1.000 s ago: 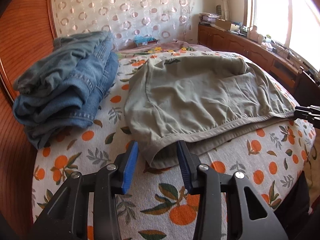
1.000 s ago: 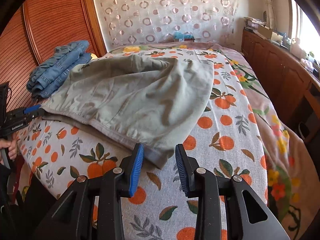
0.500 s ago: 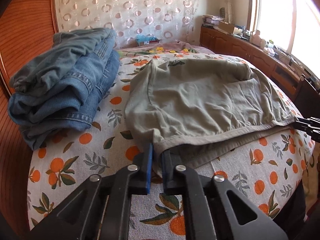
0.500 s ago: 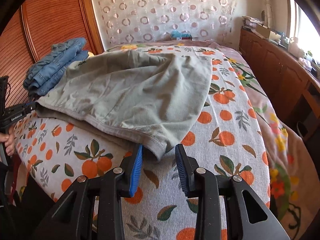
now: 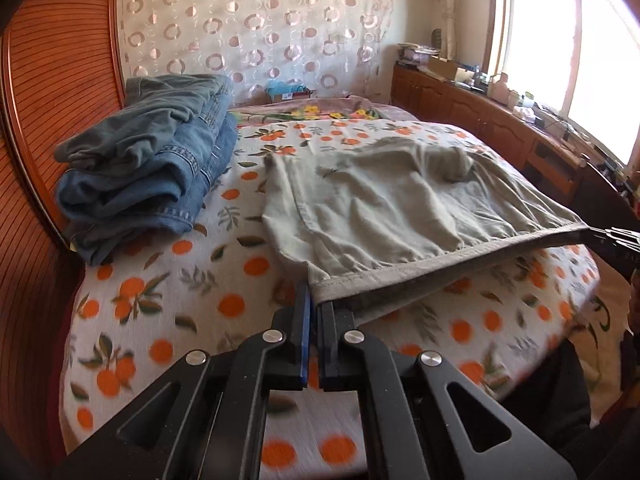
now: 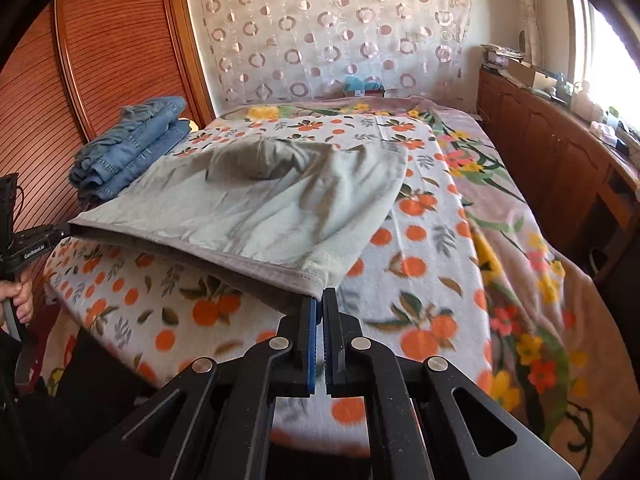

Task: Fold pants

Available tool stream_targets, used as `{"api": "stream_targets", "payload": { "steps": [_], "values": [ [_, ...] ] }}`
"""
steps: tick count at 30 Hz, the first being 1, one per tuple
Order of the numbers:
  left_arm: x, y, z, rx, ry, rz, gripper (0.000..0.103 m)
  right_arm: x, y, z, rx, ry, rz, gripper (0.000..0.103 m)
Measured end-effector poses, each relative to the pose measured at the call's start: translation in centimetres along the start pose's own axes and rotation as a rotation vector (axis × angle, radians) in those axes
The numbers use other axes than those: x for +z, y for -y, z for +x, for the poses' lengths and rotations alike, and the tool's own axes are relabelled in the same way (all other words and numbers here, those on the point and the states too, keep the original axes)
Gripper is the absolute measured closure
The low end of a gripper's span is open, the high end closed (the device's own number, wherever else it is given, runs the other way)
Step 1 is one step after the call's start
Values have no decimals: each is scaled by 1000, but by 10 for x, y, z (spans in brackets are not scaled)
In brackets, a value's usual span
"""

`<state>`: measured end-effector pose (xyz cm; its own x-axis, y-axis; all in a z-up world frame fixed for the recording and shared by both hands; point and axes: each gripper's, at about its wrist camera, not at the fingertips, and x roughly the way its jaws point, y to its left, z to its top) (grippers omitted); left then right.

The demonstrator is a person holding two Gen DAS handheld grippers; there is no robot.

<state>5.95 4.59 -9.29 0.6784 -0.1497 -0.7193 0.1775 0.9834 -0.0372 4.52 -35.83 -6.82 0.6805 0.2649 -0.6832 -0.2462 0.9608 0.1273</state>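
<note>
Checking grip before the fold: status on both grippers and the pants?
Left gripper and right gripper: jaws just closed, one on each end of the pants' hem. Khaki pants near edge lifted taut, rest on the bed. Folded jeans alongside, apart.

Two handheld grippers, black frames, blue pads

Left gripper (image 5: 313, 308) and right gripper (image 6: 320, 312): matte black angular arms with triangular cut-outs, silver round screws, blue ribbed pads (image 6: 311, 344). White lettering on the black body at right-wrist frame's left edge.
</note>
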Motion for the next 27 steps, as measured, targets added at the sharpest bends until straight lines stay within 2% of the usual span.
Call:
{"api": "stream_targets", "payload": {
  "steps": [5, 10, 15, 17, 20, 23, 27],
  "values": [
    [-14, 16, -19, -23, -6, 16, 100, -19, 1, -13, -3, -49, -8, 101],
    [-31, 16, -15, -39, -52, 17, 100, -33, 4, -12, 10, -96, 8, 101],
    [-39, 8, -11, -46, -73, -21, 87, -29, 3, -8, 11, -111, 4, 95],
    [-37, 4, -17, -45, -54, -24, 74, -25, 1, -11, 16, -104, -13, 95],
    [-33, -2, -26, -49, -27, -29, 64, -21, 0, -20, 22, -90, -24, 92],
    [-30, -6, -35, -52, -3, -35, 58, -20, -3, -30, 16, -75, -45, 90],
    [-25, -7, -40, -50, 16, -20, 57, -14, -2, -43, 6, -39, -39, 87]
  ]
}}
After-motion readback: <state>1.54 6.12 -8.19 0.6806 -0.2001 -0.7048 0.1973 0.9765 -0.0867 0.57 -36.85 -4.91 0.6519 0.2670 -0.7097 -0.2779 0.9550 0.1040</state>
